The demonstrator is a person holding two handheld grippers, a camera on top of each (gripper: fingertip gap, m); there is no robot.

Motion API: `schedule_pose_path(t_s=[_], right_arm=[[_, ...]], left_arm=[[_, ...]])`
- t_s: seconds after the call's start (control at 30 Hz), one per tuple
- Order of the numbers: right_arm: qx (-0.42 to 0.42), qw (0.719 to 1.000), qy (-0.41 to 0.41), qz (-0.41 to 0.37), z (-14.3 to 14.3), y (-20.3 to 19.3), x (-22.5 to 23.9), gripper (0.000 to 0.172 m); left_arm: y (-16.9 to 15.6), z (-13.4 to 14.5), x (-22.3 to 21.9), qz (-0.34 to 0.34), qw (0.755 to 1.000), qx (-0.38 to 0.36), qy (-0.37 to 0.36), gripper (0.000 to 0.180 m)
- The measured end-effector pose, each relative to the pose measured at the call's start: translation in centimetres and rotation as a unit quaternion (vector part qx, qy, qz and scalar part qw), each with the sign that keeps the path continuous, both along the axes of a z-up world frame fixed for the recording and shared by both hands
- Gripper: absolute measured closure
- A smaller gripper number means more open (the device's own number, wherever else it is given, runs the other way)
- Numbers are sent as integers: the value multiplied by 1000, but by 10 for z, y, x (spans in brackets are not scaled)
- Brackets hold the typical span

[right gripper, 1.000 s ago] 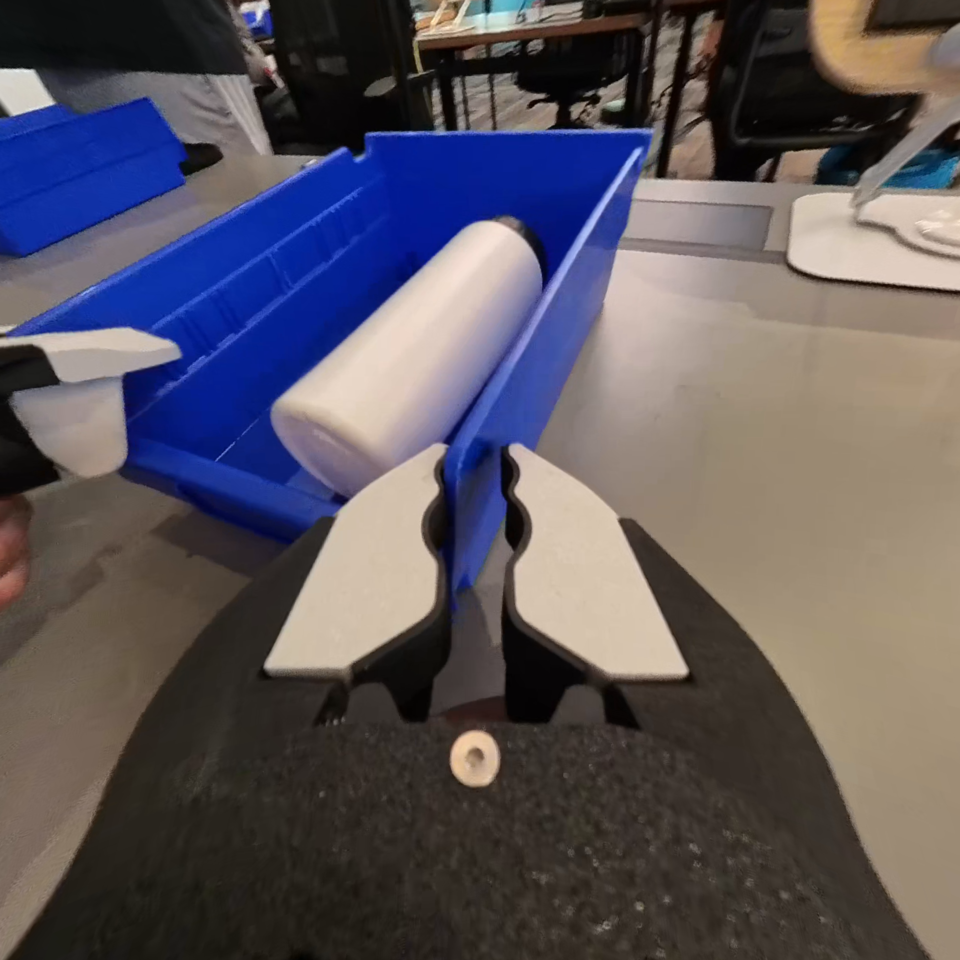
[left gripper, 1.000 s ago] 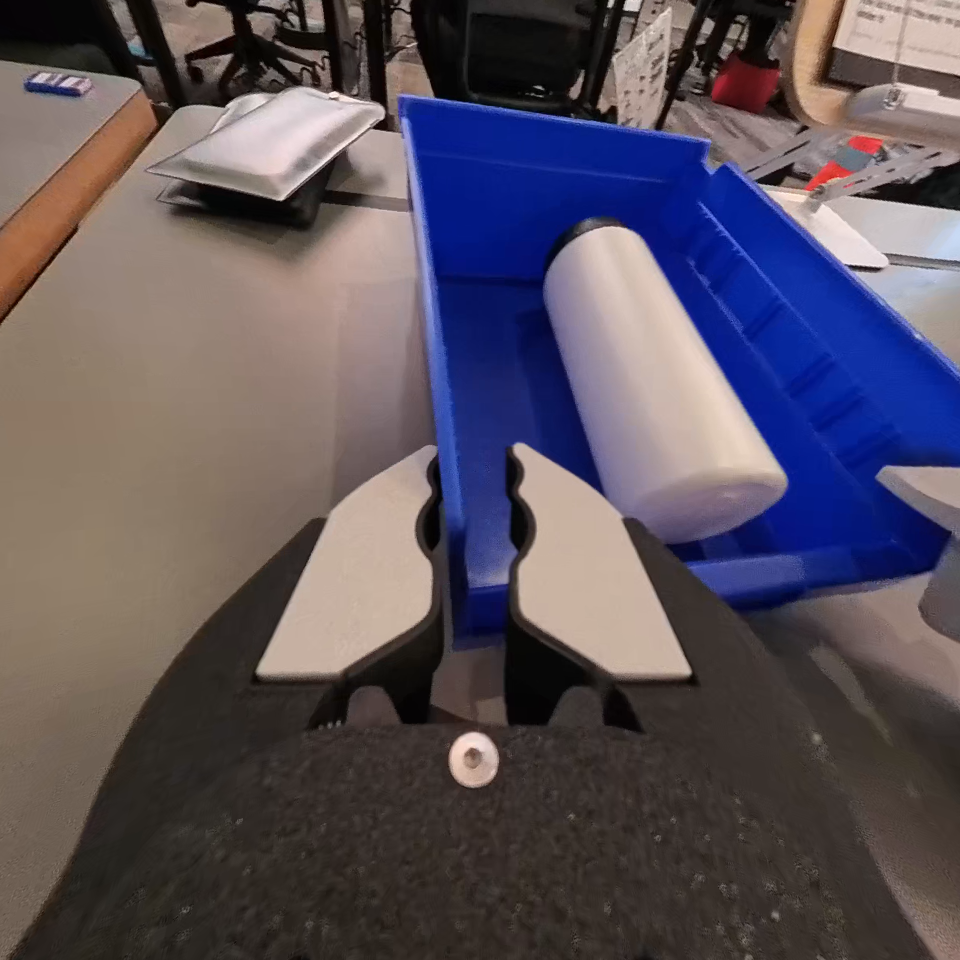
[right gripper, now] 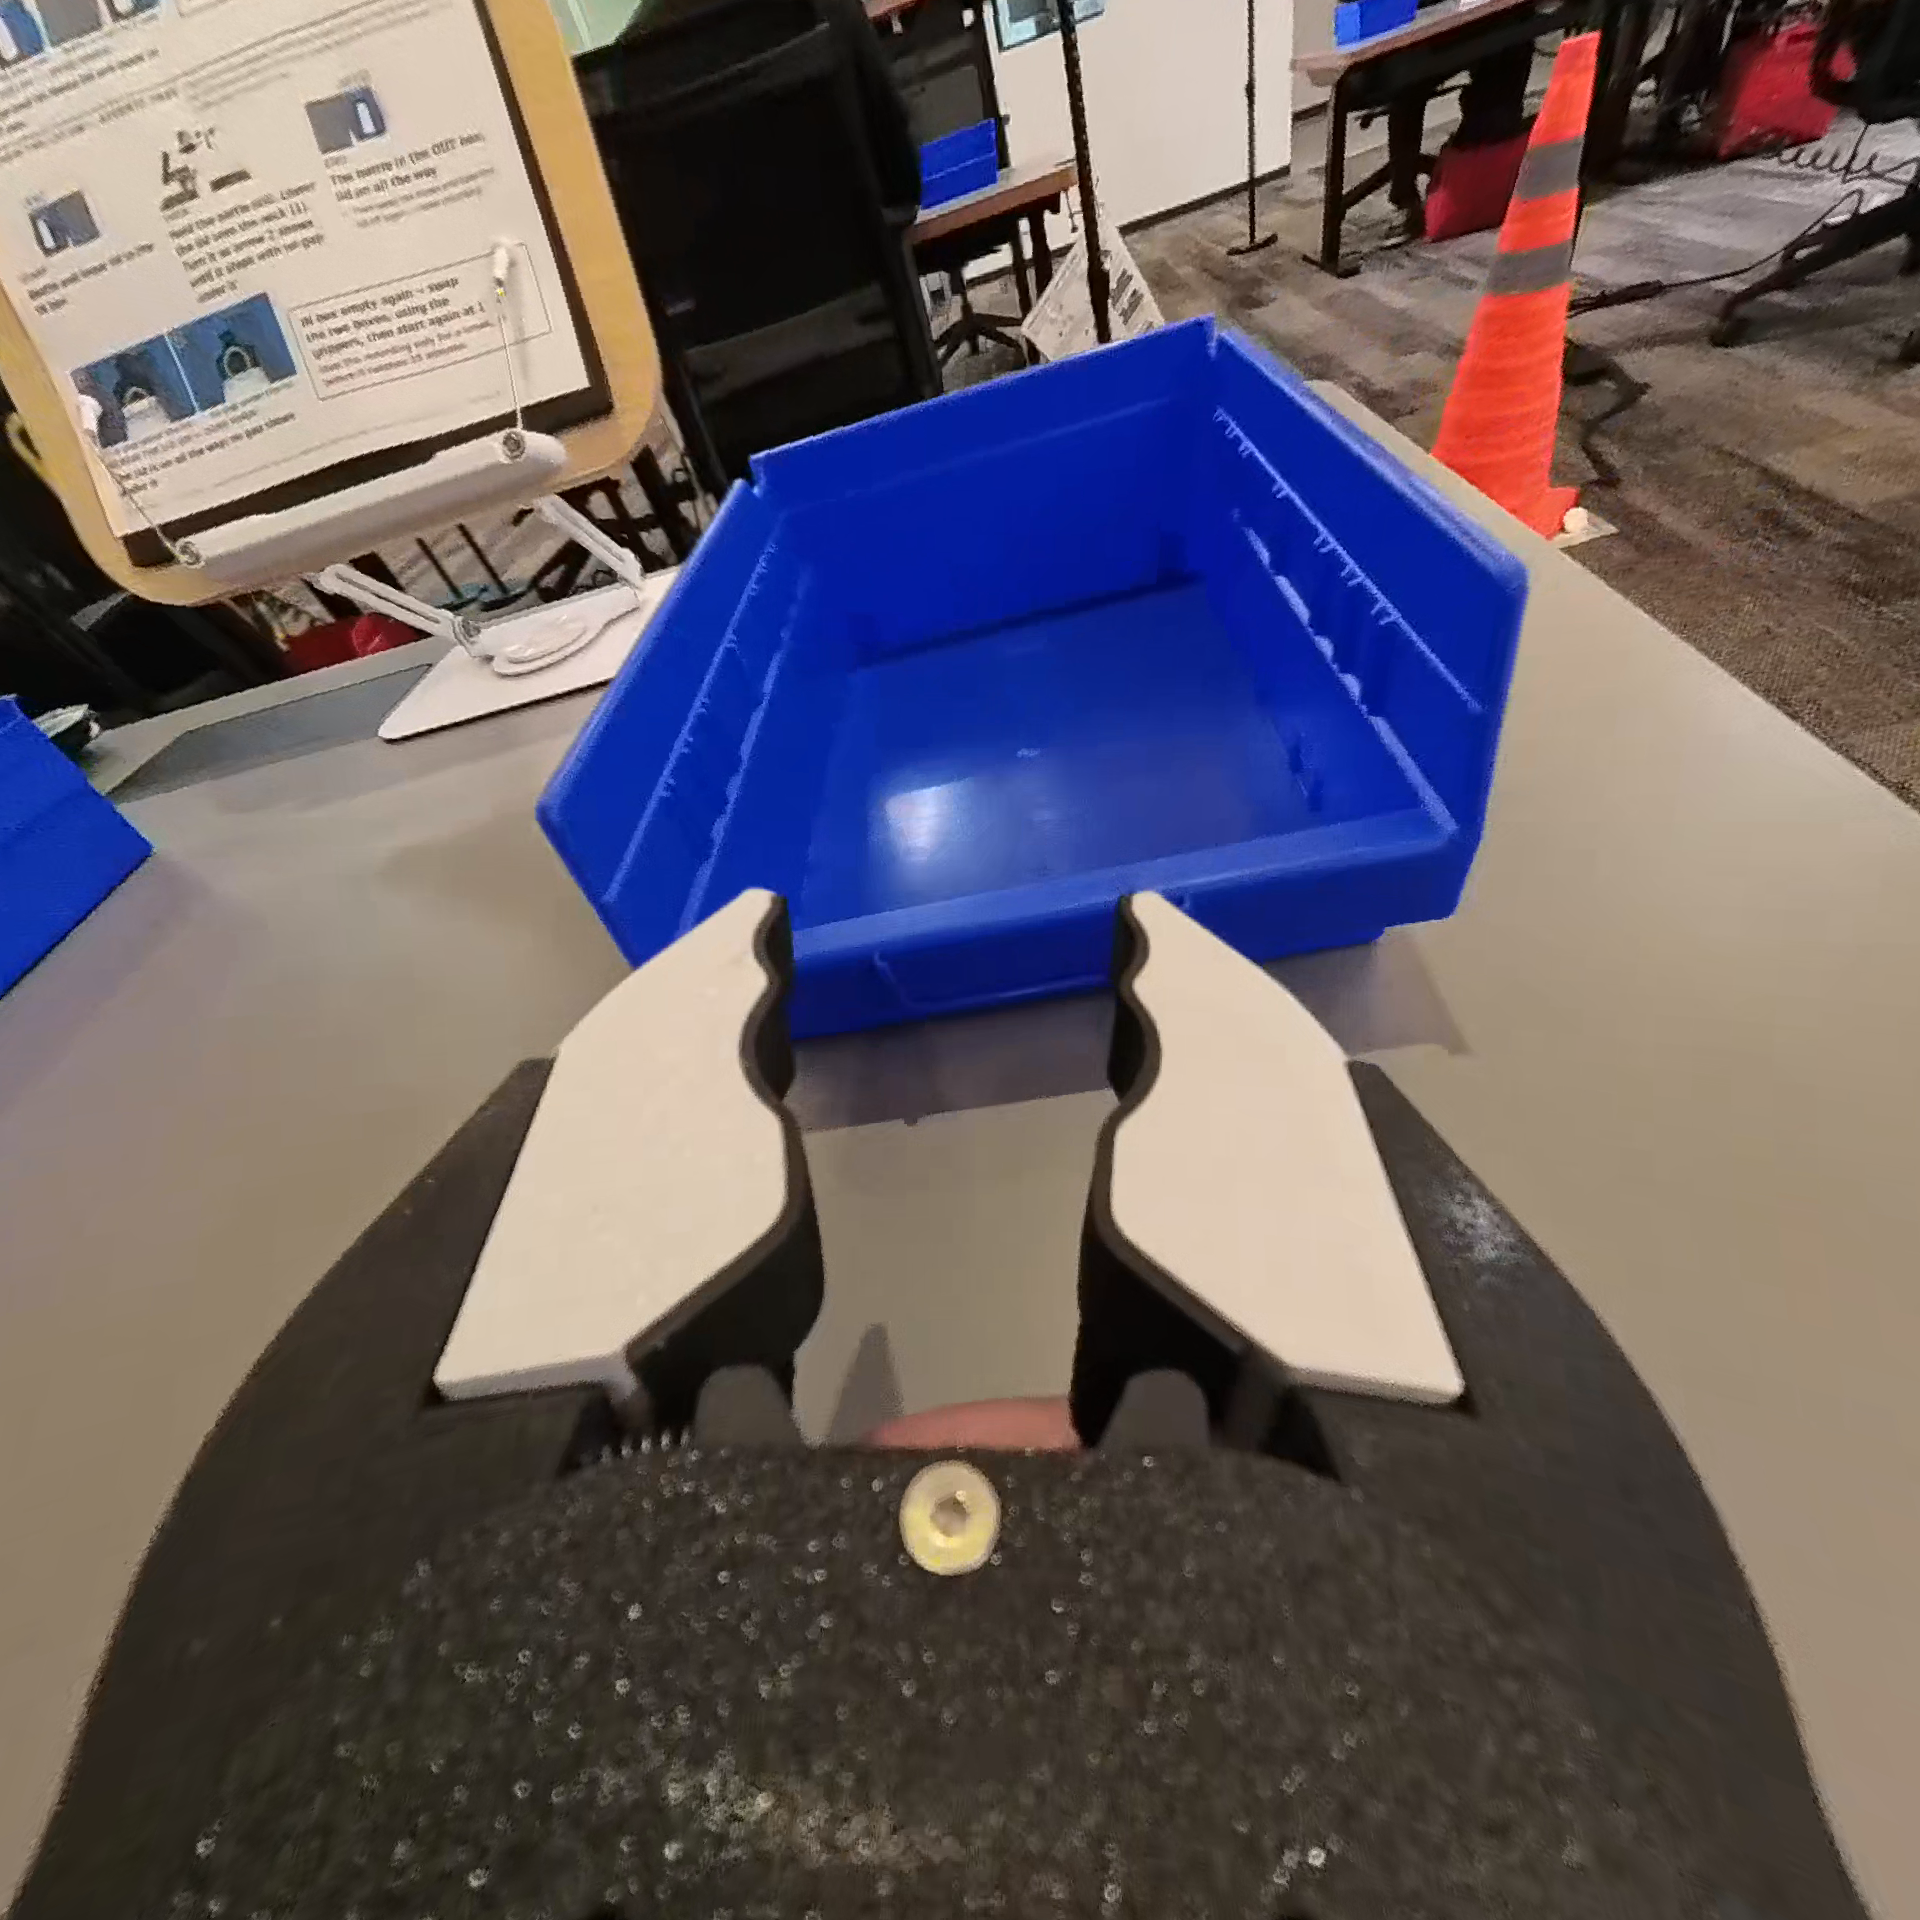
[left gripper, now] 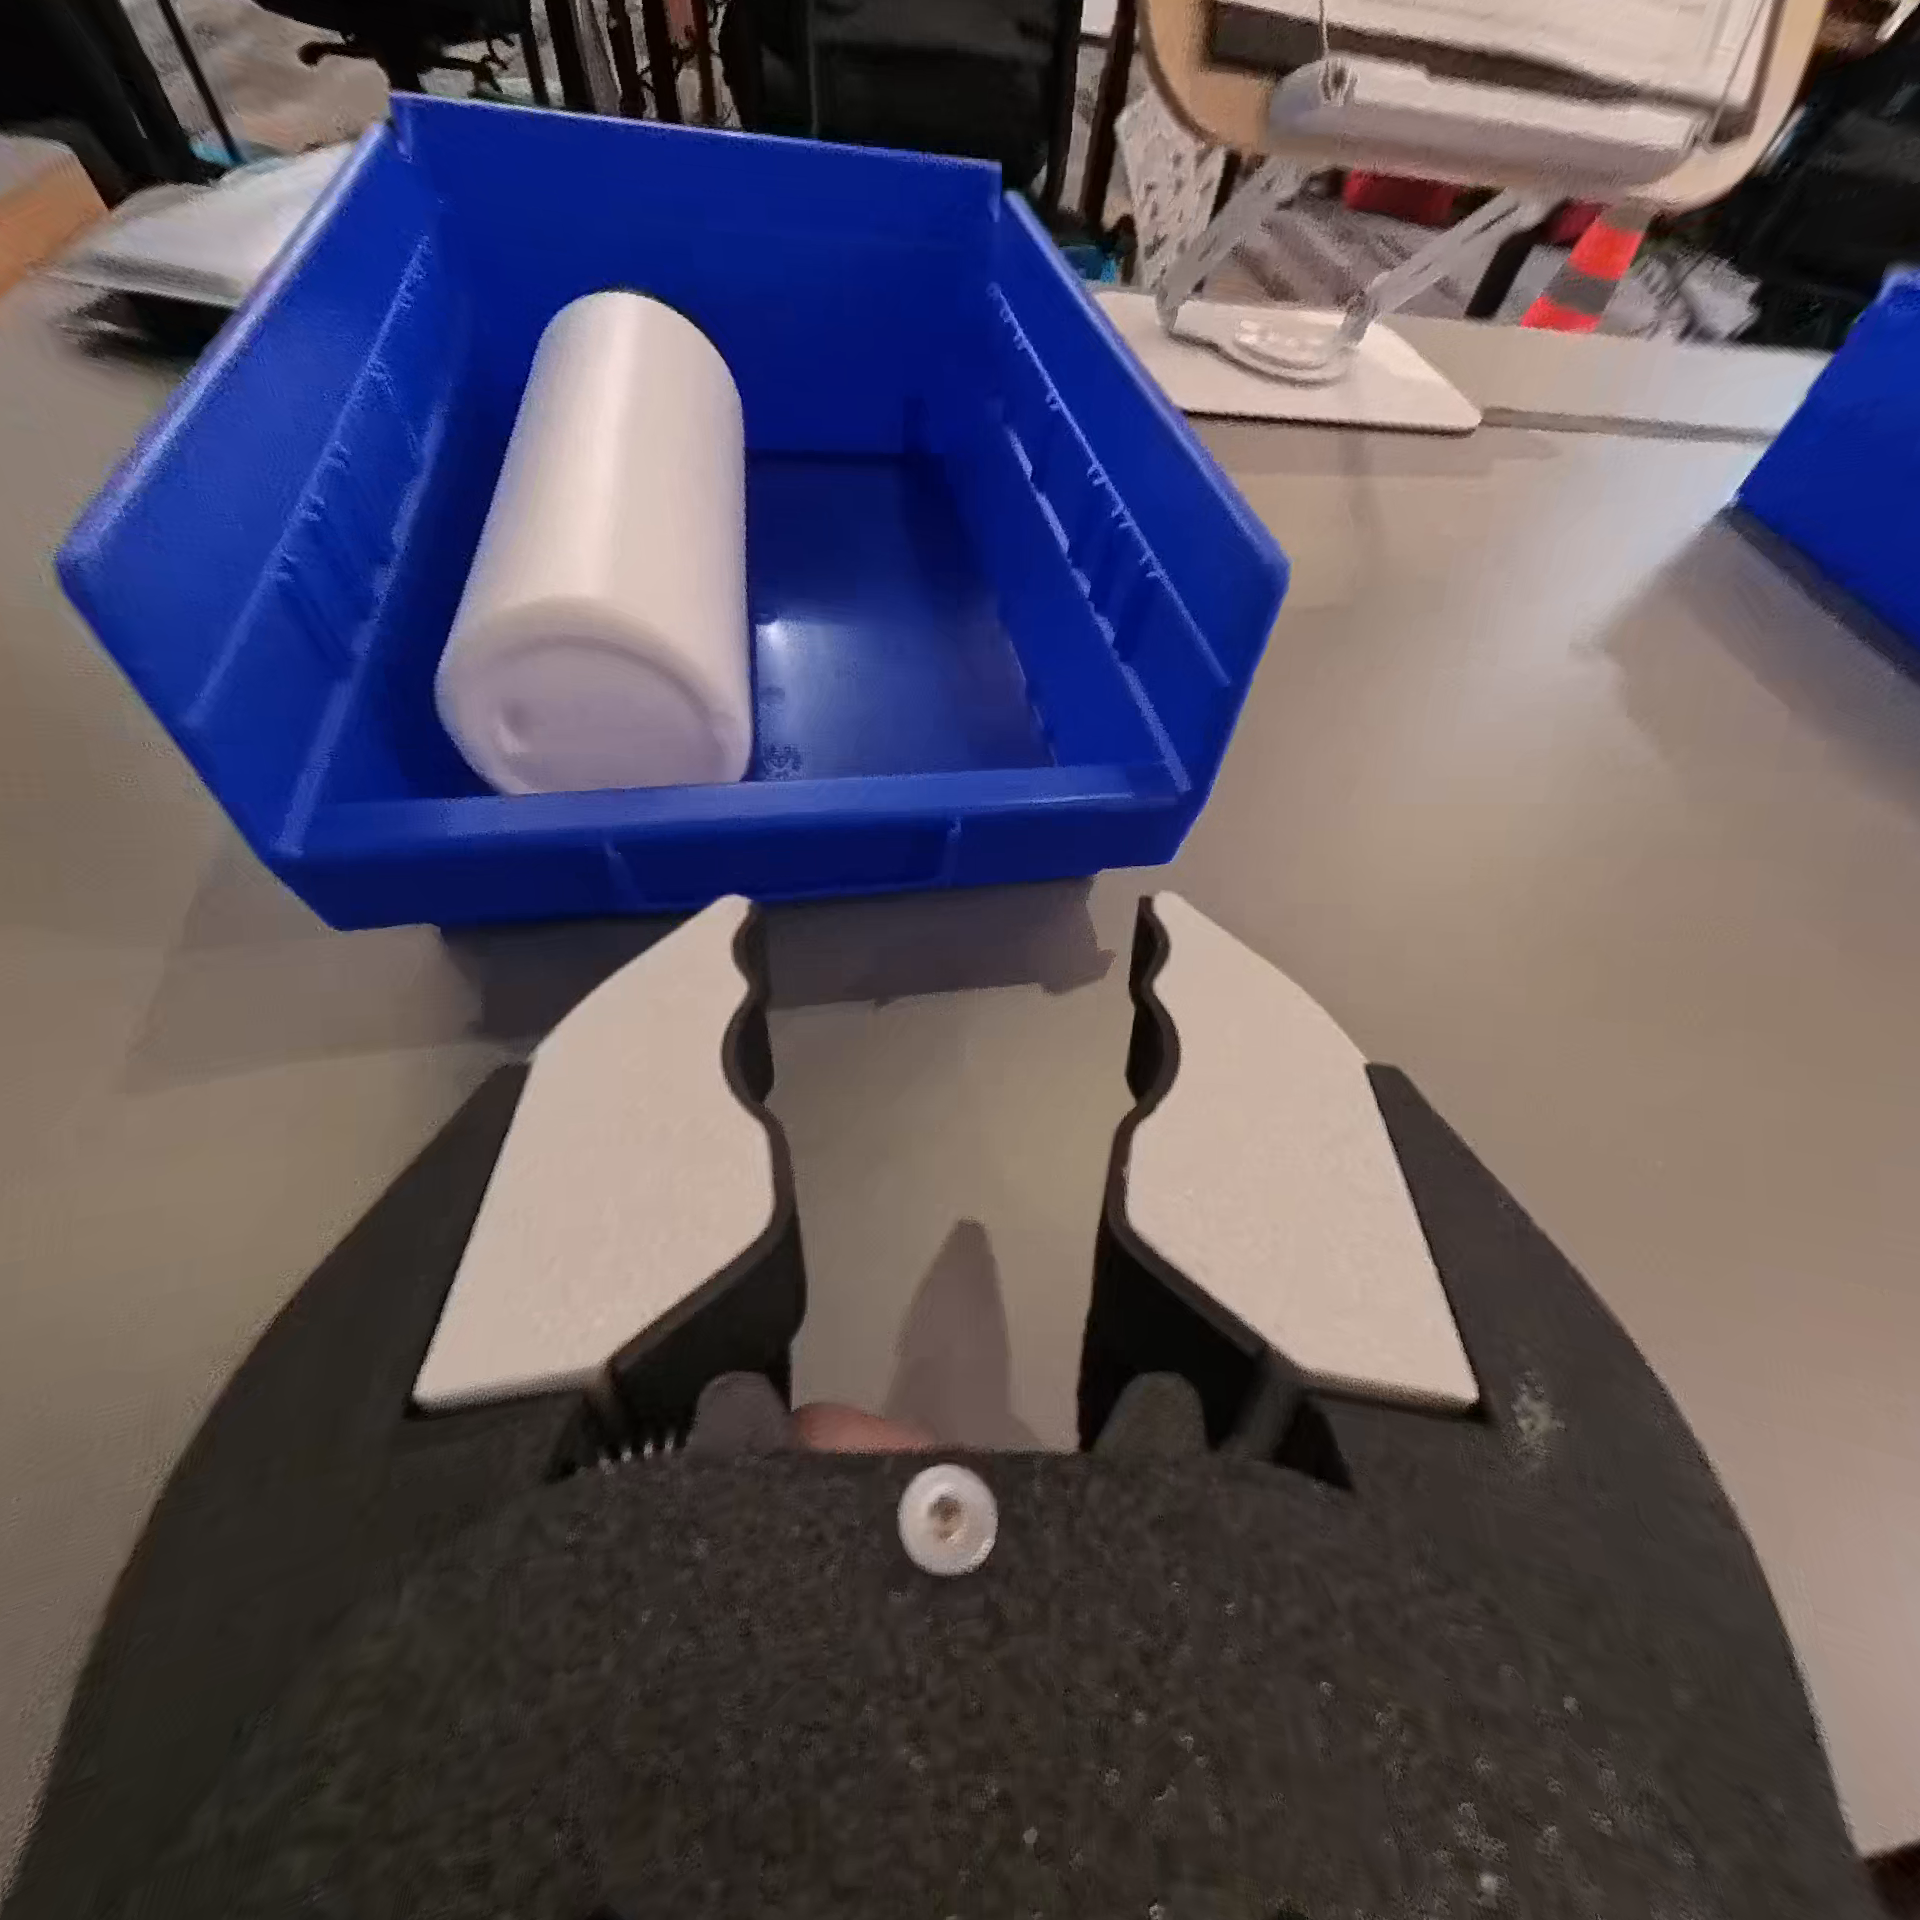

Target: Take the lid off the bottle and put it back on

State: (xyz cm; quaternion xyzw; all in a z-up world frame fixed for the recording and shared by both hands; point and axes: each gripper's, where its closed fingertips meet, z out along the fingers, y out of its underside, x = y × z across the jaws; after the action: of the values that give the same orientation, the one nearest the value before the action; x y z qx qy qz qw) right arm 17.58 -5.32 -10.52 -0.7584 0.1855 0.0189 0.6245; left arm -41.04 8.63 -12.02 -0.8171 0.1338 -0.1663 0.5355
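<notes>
Tools both wide apart, nothing gripped. My left tool [left gripper: 951, 935] hovered over grey surface [left gripper: 1507, 831], just short of front wall of blue bin [left gripper: 727, 831]. White bottle [left gripper: 613, 561] lay on its side in that bin, along left wall, base toward me; lid end hidden behind body. My right tool [right gripper: 951, 935] faced second blue bin [right gripper: 1091, 935], fingertips framing its front wall without touching. Orange cone [right gripper: 1517, 301] stood beyond on floor.
</notes>
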Motion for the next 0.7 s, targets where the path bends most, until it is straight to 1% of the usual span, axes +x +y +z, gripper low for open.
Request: schedule_pose_path(t_s=[0.07,0.17,0.27,0.37,0.43,0.53,0.7], right_arm=[[-6,1000,-6,0,-3,1,1,113],[-11,1000,-9,5,-6,3,-1,112],[-23,999,-49,2,-6,4,-2,112],[-30,996,-83,-1,-5,4,-3,113],[-28,997,-77,5,-5,6,-6,113],[-23,999,-46,15,-8,7,-8,113],[-20,999,-37,17,-7,6,-8,113]], left_arm=[[1,3,-1,-2,1000,1,-15,116],[4,-4,-5,3,1000,-5,5,116],[4,-7,0,-5,1000,-13,9,115],[2,-5,3,-9,1000,-4,23,115],[2,-5,4,-9,999,2,36,115],[2,-7,6,-12,999,-2,36,115],[-3,-20,5,-11,998,-47,39,115]])
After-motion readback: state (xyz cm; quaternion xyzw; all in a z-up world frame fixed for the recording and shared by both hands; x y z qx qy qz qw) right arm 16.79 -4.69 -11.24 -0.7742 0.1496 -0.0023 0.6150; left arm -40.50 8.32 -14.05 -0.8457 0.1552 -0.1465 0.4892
